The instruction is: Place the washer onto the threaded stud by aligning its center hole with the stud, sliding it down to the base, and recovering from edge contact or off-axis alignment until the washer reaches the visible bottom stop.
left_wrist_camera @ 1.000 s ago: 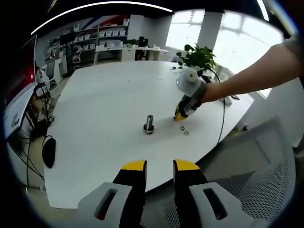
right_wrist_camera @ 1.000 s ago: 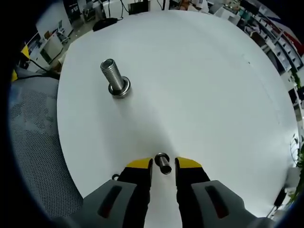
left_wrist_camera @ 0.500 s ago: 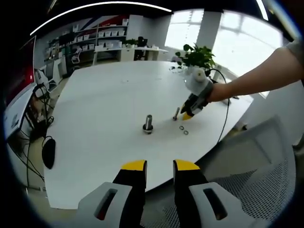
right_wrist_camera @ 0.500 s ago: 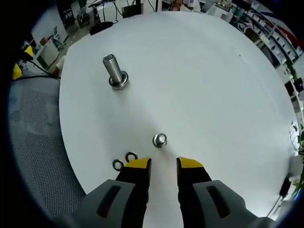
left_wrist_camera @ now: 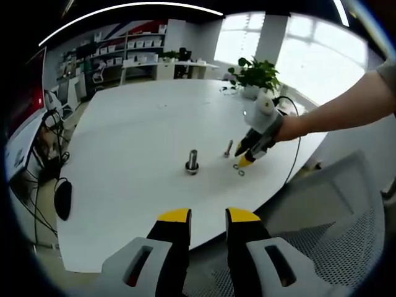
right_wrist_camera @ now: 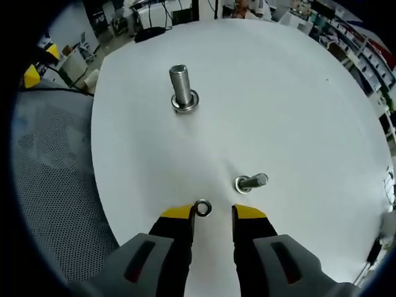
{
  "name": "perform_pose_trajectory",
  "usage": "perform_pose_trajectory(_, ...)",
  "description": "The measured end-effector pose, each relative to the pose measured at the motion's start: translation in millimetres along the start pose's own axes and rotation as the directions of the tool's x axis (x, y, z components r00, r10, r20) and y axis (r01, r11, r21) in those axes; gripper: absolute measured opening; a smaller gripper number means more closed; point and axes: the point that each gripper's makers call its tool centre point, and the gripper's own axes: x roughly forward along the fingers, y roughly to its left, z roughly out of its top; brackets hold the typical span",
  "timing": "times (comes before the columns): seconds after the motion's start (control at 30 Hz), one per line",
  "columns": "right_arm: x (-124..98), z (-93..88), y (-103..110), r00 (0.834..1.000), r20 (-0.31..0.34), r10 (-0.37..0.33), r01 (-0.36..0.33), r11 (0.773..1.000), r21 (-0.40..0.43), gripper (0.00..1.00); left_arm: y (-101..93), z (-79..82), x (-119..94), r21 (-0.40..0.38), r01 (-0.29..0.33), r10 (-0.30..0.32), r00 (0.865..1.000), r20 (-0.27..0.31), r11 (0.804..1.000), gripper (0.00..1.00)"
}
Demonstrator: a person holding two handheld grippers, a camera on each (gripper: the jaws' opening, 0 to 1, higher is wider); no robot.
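Note:
The large threaded stud stands upright on the white table, with a ring at its base. A small washer lies flat on the table between the tips of my right gripper, which is open around it, its fingers not touching it. A small bolt stands just beyond, to the right. In the left gripper view, my left gripper hangs open and empty near the table edge. Ahead of it is the stud, and the right gripper reaches down at two washers.
A mesh office chair sits by the table edge on the left of the right gripper view. A potted plant and a cable are at the table's far right. Shelves and desks stand behind.
The right gripper let go of the small bolt, left it standing, drew back and shifted over to the washers. One washer now lies between its tips. The left gripper stayed still.

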Motion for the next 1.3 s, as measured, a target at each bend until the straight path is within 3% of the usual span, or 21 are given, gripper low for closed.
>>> perform_pose_trajectory(0.37,7.2,-4.6,2.2,0.999,-0.042,-0.002,0.001,0.999,-0.032,0.25,-0.3,0.6,0.1,0.004,0.001,-0.001,1.000,0.003,1.000,0.20)
perform_pose_trajectory(0.67,6.9,-6.5,-1.9,0.999,-0.022,0.026,-0.026,0.999,-0.019,0.23,0.2,0.7,0.1,0.002,0.002,-0.002,1.000,0.004,1.000,0.20)
perform_pose_trajectory(0.83,7.0,-6.6,1.6,0.999,-0.029,0.043,-0.045,0.997,-0.066,0.19,-0.3,0.4,0.2,0.004,0.003,-0.003,1.000,0.004,1.000,0.19)
perform_pose_trajectory(0.97,7.6,-6.0,3.3,0.995,-0.080,0.054,-0.062,0.993,-0.104,0.18,-1.5,0.1,0.5,0.007,0.008,-0.008,1.000,0.002,1.000,0.19)
perform_pose_trajectory(1.17,7.2,-6.9,9.1,0.986,-0.148,0.076,-0.114,0.956,-0.270,0.16,-2.6,0.8,0.5,0.010,0.012,-0.012,1.000,0.005,1.000,0.19)
perform_pose_trajectory(1.3,8.2,-5.7,9.8,0.983,-0.175,0.060,-0.107,0.955,-0.276,0.16,-3.4,0.3,0.7,0.012,0.016,-0.016,1.000,0.002,1.000,0.19)
